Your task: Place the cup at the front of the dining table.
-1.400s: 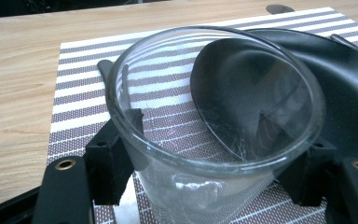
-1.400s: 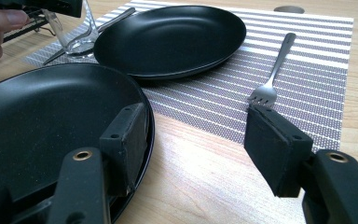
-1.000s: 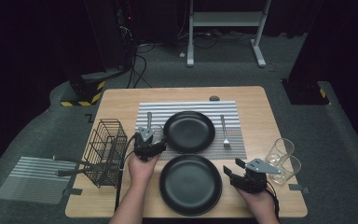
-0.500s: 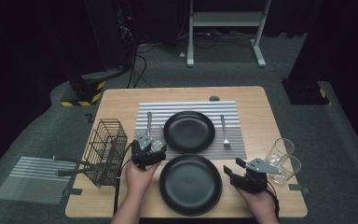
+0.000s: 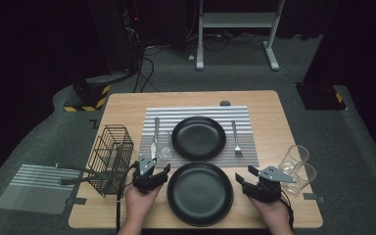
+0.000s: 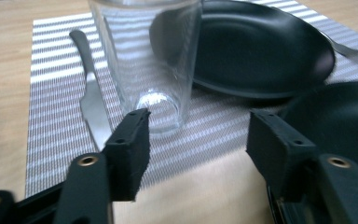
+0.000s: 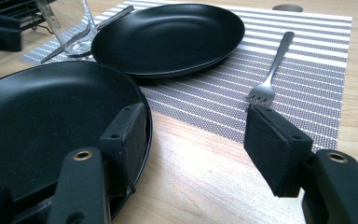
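In the high view, a wooden table (image 5: pixel 127 103) carried a striped placemat (image 5: pixel 196 111) toward its far edge. The drinking glass (image 5: pixel 164 145) stood upright near the mat's left end, between a table knife (image 5: pixel 155 134) and the far black plate (image 5: pixel 198 138). The left gripper (image 5: pixel 152 172) sat just on the near side of the glass. The right gripper (image 5: pixel 252 182) rested by the near edge, to the right of the near black plate (image 5: pixel 199 194). A fork (image 5: pixel 235 138) lay right of the far plate, a wire basket (image 5: pixel 110 159) stood at the left edge, and two spare glasses (image 5: pixel 298 164) stood at the right edge. In the left gripper view, the left gripper's (image 6: pixel 198 140) jaws stood apart and had just been closing with nothing between them. The glass (image 6: pixel 149 60) stood free just beyond their tips, with the knife (image 6: pixel 91 100) close on its left. The gripper should probably draw straight back toward the near edge, because a sideways drift could clip the glass, the knife or the near plate (image 6: pixel 345 121). In the right gripper view, the right gripper (image 7: pixel 196 140) was open and held nothing. One jaw was beside the near plate's (image 7: pixel 42 116) rim, with the fork (image 7: pixel 270 70) ahead.
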{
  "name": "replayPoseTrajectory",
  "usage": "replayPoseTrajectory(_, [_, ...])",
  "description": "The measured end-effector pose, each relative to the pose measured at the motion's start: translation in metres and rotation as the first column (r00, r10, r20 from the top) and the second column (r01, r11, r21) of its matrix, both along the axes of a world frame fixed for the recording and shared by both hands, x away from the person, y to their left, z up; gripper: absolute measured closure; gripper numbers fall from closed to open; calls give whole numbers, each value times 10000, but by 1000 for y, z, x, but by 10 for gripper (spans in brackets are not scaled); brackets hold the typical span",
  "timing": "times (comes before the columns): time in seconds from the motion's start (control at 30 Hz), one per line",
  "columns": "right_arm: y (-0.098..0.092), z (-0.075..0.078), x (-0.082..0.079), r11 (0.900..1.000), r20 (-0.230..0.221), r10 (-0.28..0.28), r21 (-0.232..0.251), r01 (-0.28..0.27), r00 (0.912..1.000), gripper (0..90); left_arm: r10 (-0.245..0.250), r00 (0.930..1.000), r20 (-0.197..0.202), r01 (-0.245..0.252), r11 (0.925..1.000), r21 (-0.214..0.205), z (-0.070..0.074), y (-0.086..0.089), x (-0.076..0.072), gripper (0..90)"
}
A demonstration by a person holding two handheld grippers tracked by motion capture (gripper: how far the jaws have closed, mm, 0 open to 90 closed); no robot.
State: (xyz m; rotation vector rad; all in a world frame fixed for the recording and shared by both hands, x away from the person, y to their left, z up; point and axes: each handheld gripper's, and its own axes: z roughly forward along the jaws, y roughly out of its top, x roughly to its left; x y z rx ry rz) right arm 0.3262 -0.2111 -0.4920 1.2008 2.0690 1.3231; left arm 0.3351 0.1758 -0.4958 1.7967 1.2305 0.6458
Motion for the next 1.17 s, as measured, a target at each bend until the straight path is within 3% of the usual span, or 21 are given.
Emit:
replayPoseTrajectory(0.13, [1,-1,0,10000,-39,7,-96,-7,10000,426,-113,9990,-442,111,9999,-47,-7,7,-13,468])
replayPoseTrajectory(0.23, [1,-2,1,9998,-81,-12,-192,11,10000,502,-173,9979,-625,212,9978,623,-15,8,-21,487])
replayPoseTrajectory(0.27, [0,-3,2,9995,-80,-14,-324,12,10000,533,-154,9978,-647,206,9964,817,-19,8,-23,504])
replayPoseTrajectory(0.37, [-1,-6,4,9968,-218,-29,-800,12,9998,625,137,9973,-722,-95,9983,580,-28,6,-28,560])
replayPoseTrajectory(0.4, [0,-7,5,9961,-310,-35,-878,8,9995,638,-96,9961,-878,192,9938,1096,-30,11,-29,571])
replayPoseTrajectory(0.47, [1,-9,8,9918,-488,-31,-1275,-31,9988,660,-111,9947,-1023,245,9910,1313,-33,12,-29,585])
replayPoseTrajectory(0.5, [3,-11,10,9889,-676,-49,-1484,-52,9977,665,-40,9956,-936,150,9930,1174,-33,11,-29,586])
replayPoseTrajectory(0.57, [5,-16,12,9840,-973,-67,-1779,-107,9952,665,-78,9950,-998,215,9903,1374,-33,12,-27,579])
replayPoseTrajectory(0.6, [6,-17,13,9818,-1039,-65,-1896,-134,9946,663,-20,9949,-1009,140,9929,1185,-33,12,-26,566])
replayPoseTrajectory(0.63, [6,-20,14,9789,-1139,-57,-2038,-177,9935,654,299,9937,-1078,-238,9981,572,-35,9,-25,536])
replayPoseTrajectory(0.67, [7,-22,15,9776,-1250,-75,-2098,-190,9921,640,67,9929,-1185,3,9982,594,-34,11,-23,506])
replayPoseTrajectory(0.77, [9,-26,15,9730,-1416,-152,-2301,-180,9898,590,201,9923,-1225,-162,9993,330,-35,8,-21,428])
replayPoseTrajectory(0.83, [11,-31,15,9741,-1530,-284,-2262,-71,9878,533,172,9926,-1201,-129,9993,365,-36,7,-21,398])
replayPoseTrajectory(0.87, [10,-32,16,9732,-1329,-227,-2297,-85,9909,524,-43,9908,-1350,143,9972,730,-34,10,-21,393])
replayPoseTrajectory(0.97, [12,-32,16,9717,-1311,-246,-2360,-71,9911,492,-323,9903,-1349,442,9953,867,-34,11,-20,376])
replayPoseTrajectory(1.07, [13,-32,15,9737,-1416,-368,-2276,37,9892,481,-255,9920,-1234,360,9958,840,-35,9,-20,370])
replayPoseTrajectory(1.17, [12,-32,15,9721,-1341,-364,-2344,40,9903,476,-399,9899,-1361,510,9956,788,-34,9,-21,367])
